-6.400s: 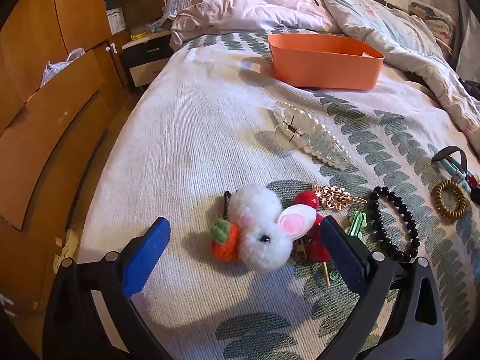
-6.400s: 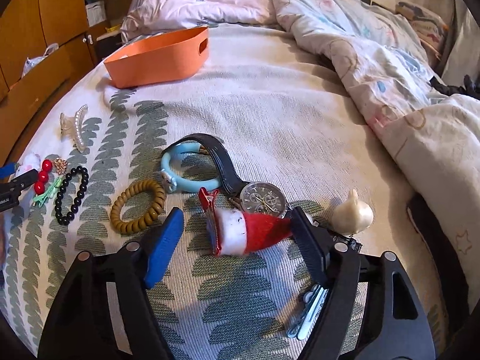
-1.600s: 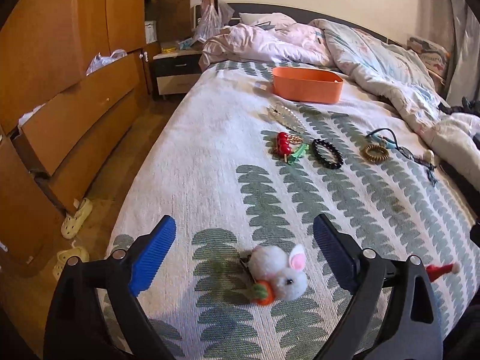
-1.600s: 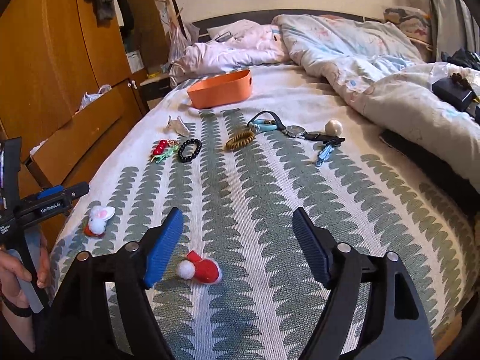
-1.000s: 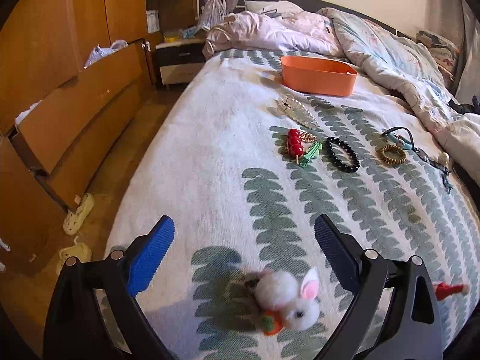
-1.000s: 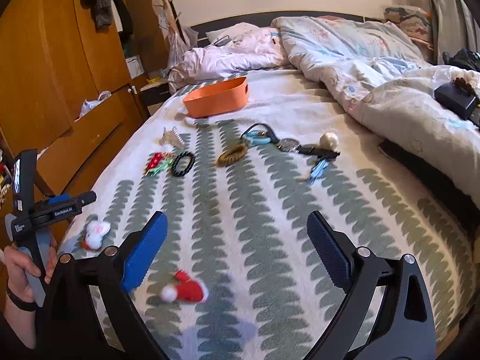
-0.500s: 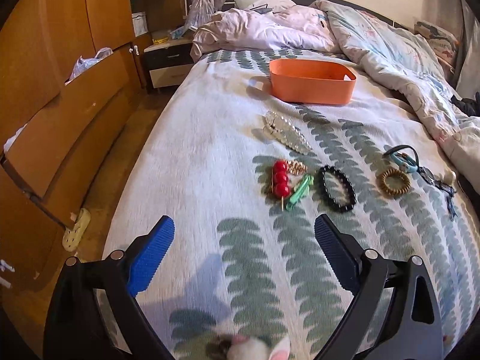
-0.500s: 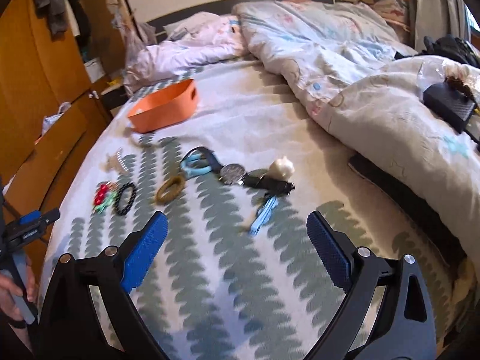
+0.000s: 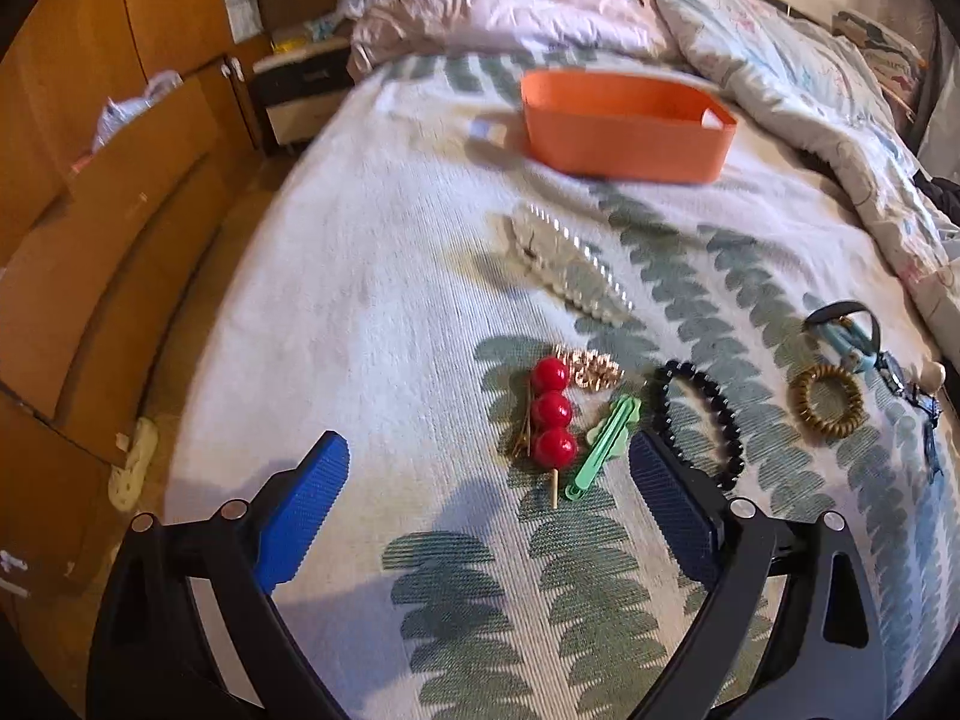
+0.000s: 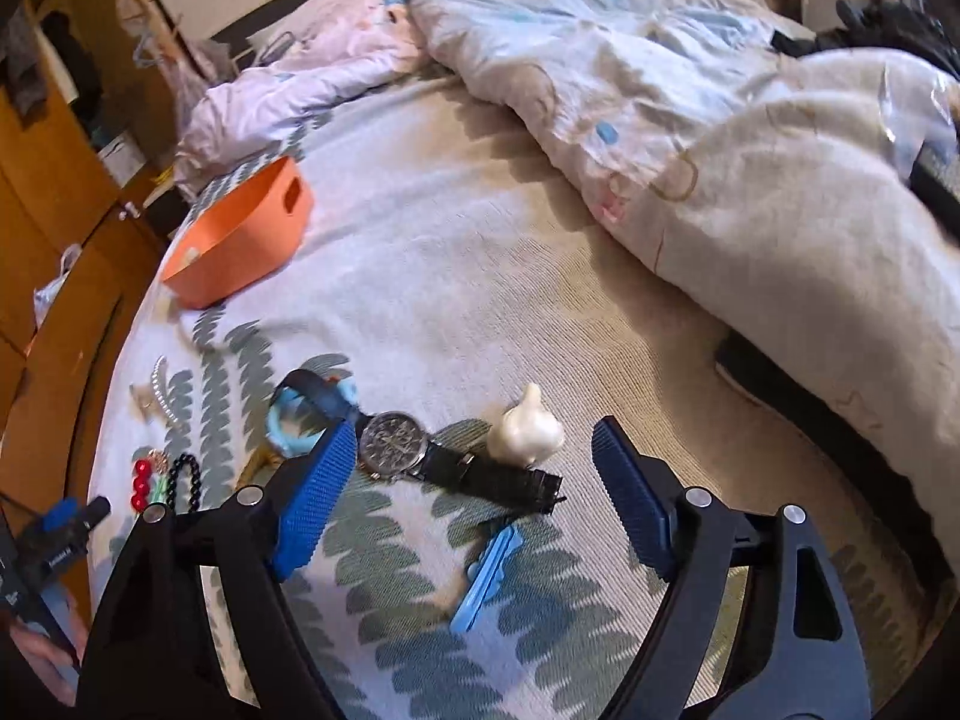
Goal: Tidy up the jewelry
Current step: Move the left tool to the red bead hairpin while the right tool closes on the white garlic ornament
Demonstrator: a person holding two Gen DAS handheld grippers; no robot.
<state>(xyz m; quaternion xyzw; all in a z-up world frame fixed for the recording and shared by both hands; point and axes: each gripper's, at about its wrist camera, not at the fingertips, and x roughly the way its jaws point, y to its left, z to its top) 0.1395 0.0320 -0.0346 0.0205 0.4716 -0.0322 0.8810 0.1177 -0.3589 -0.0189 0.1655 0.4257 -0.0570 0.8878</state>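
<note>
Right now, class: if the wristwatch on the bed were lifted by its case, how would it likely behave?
The wristwatch would probably droop: its black strap lies slack and jointed. The metal-looking case likely feels heavy for its size, and its smooth face may slip.

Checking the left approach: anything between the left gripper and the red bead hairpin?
Nothing visible. The left gripper is open and empty, and the red bead hairpin lies on bare bedspread just ahead of the fingertips. A green clip lies close beside it, toward the right finger, so it could get caught.
</note>
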